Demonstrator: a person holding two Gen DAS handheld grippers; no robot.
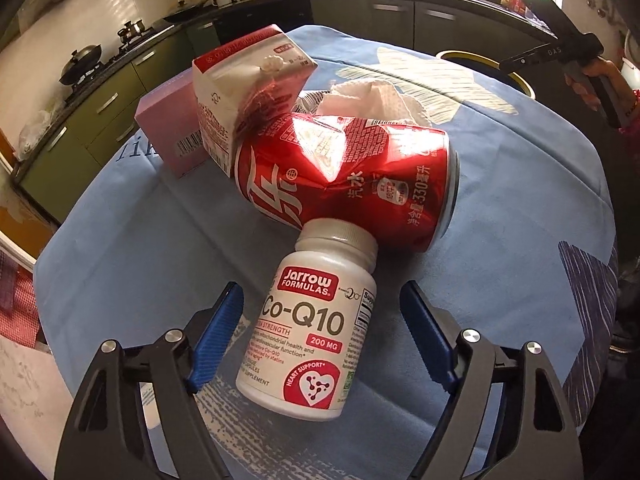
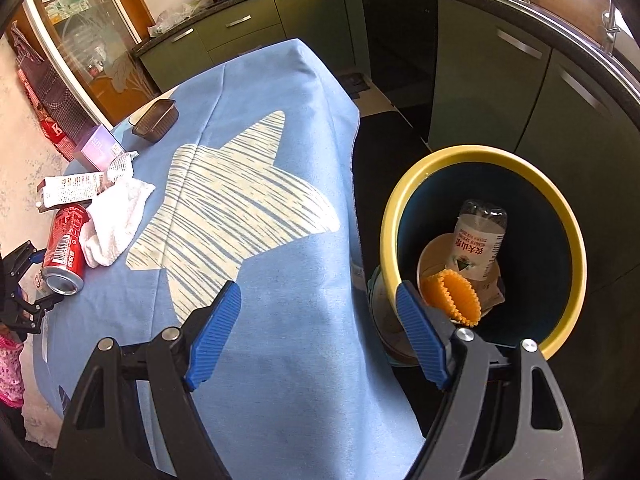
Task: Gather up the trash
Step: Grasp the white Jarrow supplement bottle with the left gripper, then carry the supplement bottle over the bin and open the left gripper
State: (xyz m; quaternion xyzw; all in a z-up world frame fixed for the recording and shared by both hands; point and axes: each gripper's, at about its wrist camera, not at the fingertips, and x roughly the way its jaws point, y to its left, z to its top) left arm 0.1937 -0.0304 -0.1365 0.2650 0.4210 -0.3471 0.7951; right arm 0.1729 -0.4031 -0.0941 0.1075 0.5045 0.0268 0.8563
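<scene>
Supplement bottle (image 1: 308, 336) lies untouched between the wide-open left claw (image 1: 322, 336)

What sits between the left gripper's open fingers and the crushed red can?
The white supplement bottle, lying on the blue cloth between the open fingers of the left gripper, its cap against the crushed red can. The left wrist view shows this.

The left gripper (image 1: 322, 334) is spread wide around a white pill bottle (image 1: 310, 330) lying on the blue worktop (image 1: 120, 248), pads not touching it. At 12 o'clock a dented red can (image 1: 348, 176) touches the bottle's cap; a carton (image 1: 244, 100) and tissue (image 1: 376, 100) lie beyond.
</scene>
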